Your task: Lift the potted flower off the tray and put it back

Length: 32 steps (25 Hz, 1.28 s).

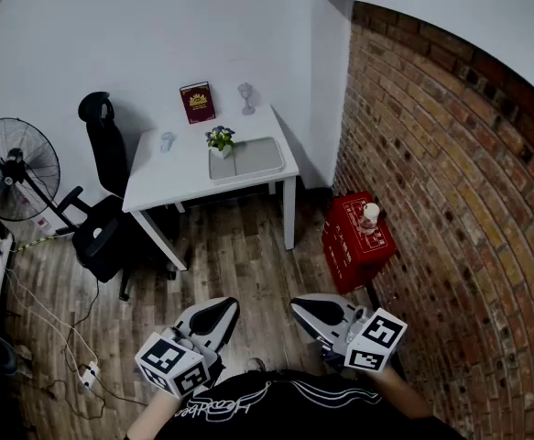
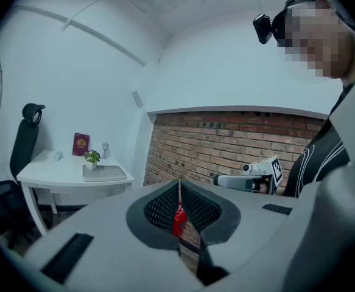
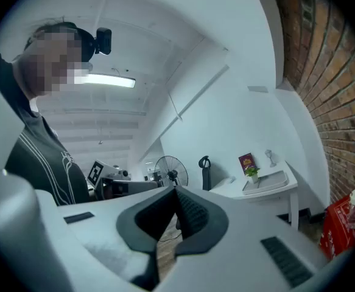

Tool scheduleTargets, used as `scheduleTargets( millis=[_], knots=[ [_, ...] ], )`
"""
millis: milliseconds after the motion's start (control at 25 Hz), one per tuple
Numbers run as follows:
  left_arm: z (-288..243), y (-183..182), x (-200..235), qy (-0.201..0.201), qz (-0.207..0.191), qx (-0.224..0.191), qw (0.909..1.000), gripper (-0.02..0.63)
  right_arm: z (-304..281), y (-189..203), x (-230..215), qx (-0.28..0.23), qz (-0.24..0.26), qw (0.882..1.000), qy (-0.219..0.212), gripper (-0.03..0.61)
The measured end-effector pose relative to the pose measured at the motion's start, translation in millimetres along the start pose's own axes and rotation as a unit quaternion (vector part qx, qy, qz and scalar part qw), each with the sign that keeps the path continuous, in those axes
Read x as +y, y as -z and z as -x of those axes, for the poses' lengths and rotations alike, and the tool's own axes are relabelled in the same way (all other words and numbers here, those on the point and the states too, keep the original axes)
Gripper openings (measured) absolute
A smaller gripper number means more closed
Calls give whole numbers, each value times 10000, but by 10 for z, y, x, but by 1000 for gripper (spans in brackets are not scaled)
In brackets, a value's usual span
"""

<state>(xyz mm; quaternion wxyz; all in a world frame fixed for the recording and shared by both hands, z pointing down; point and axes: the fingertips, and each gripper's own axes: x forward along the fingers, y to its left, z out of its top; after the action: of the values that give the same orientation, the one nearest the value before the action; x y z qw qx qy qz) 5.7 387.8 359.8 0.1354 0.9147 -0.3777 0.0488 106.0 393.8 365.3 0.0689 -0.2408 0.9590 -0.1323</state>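
While the left tool (image 1: 213,317) and right tool (image 1: 314,315) are both closed on nothing, the potted flower (image 1: 219,141) stands on the tray (image 1: 262,159) on the table (image 1: 166,177), far ahead of them; reaching it with jaws unopened could knock it over

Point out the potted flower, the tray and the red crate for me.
Potted flower (image 1: 219,138): head view, on the leaves.
Tray (image 1: 261,157): head view, on its bare floor.
Red crate (image 1: 354,246): head view, on its top face.
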Motion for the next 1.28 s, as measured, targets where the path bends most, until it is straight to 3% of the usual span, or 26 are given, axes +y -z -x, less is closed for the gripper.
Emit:
scheduleTargets(
  millis=[360, 600, 640, 720, 800, 920, 1280],
  knots=[
    [116, 1, -279, 21, -215, -47, 9998, 40, 321, -86, 170, -189, 108, 9994, 262, 2],
    [22, -1, -90, -382, -328, -155, 9986, 42, 492, -60, 53, -343, -6, 9979, 553, 2],
    [0, -7, -56, -401, -289, -187, 9986, 55, 511, -54, 25, -340, -1, 9975, 613, 2],
    [-47, -14, 6, -329, -244, -220, 9989, 168, 523, -50, -24, -337, -7, 9970, 699, 2],
    [-97, -20, 84, -233, -248, -266, 9991, 185, 506, -28, -81, -309, -12, 9966, 760, 2],
    [-210, 17, 276, -283, -236, -333, 9988, 286, 461, 63, -209, -212, -49, 9963, 829, 2],
    [-718, 25, 1147, -456, -75, -414, 9981, 341, -132, 82, -846, -13, -259, 9972, 704, 2]
  ],
)
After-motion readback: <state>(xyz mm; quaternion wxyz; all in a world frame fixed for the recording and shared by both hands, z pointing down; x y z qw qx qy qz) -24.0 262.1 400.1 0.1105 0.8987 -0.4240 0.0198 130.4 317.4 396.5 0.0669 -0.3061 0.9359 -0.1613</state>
